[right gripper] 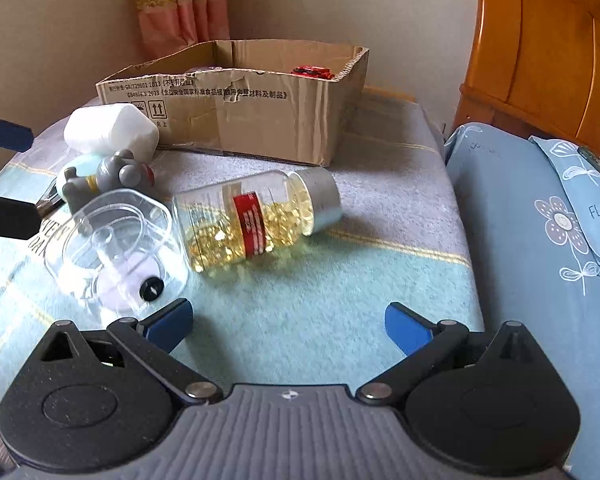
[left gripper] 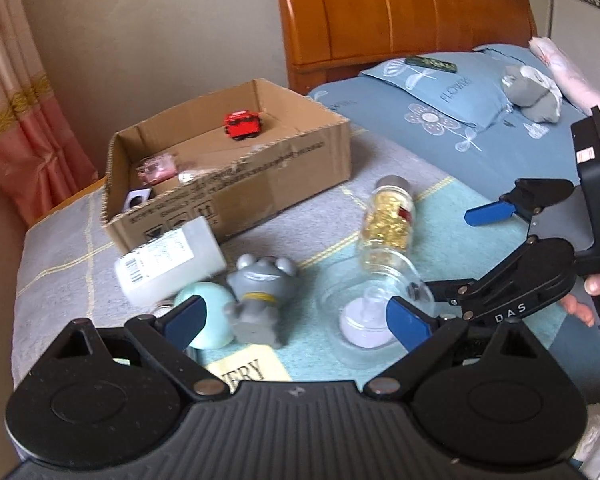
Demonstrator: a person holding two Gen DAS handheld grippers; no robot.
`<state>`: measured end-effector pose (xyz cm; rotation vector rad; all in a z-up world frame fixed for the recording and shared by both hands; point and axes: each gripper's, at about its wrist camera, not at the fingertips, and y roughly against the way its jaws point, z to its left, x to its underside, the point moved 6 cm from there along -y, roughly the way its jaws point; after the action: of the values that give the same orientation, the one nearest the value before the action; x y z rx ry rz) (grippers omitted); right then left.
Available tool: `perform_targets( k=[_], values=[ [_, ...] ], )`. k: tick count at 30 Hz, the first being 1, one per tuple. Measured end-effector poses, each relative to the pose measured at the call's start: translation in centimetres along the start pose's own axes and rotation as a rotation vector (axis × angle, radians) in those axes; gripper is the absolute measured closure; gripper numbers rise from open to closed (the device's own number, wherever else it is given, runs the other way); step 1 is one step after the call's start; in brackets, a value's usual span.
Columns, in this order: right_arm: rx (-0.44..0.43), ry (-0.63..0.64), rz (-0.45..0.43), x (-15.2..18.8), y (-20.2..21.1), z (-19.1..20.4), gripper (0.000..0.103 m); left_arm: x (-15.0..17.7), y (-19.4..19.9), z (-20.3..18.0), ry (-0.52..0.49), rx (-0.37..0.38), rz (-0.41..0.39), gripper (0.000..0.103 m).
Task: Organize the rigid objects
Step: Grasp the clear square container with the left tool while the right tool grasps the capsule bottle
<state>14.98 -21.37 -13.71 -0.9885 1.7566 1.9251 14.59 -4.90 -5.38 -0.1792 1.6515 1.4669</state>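
Note:
A cardboard box stands at the back of a blanket-covered surface; it also shows in the right wrist view. It holds a red toy car and a pink item. In front lie a white bottle, a grey toy figure, a mint ball, a clear plastic container and a clear bottle of yellow capsules. My left gripper is open and empty just before the grey toy. My right gripper is open and empty, near the capsule bottle.
A bed with a blue pillow and a wooden headboard lies to the right. A grey plush rests on the pillow. A pink curtain hangs at the left. A card with printed letters lies under my left gripper.

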Motion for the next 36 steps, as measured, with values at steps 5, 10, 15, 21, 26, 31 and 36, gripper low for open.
perform_targets(
  k=[5, 10, 15, 21, 26, 31, 36],
  values=[
    [-0.001, -0.001, -0.023, 0.7, 0.6, -0.4, 0.0, -0.8, -1.3, -1.6, -0.004, 0.015, 0.008, 0.007],
    [-0.007, 0.005, -0.027, 0.9, 0.8, -0.4, 0.0, -1.8, -2.5, -3.8, -0.052, 0.066, 0.002, 0.007],
    [-0.03, 0.027, -0.028, 1.1, 1.1, -0.7, 0.0, -1.1, -3.0, -4.3, -0.018, 0.06, 0.067, 0.007],
    [-0.048, 0.042, -0.039, 1.5, 1.4, -1.0, 0.0, 0.3, -4.2, -4.3, 0.048, 0.065, 0.151, 0.009],
    [-0.049, 0.041, -0.051, 1.6, 1.5, -1.0, 0.0, 0.2, -5.4, -4.6, 0.103, 0.088, 0.175, 0.011],
    [-0.05, 0.042, -0.058, 1.7, 1.6, -1.0, 0.0, 0.1, -6.2, -4.1, 0.145, 0.085, 0.168, 0.023],
    [-0.049, 0.039, -0.067, 1.8, 1.7, -1.0, 0.0, 0.9, -5.8, -3.8, 0.143, 0.111, 0.183, 0.026]
  ],
)
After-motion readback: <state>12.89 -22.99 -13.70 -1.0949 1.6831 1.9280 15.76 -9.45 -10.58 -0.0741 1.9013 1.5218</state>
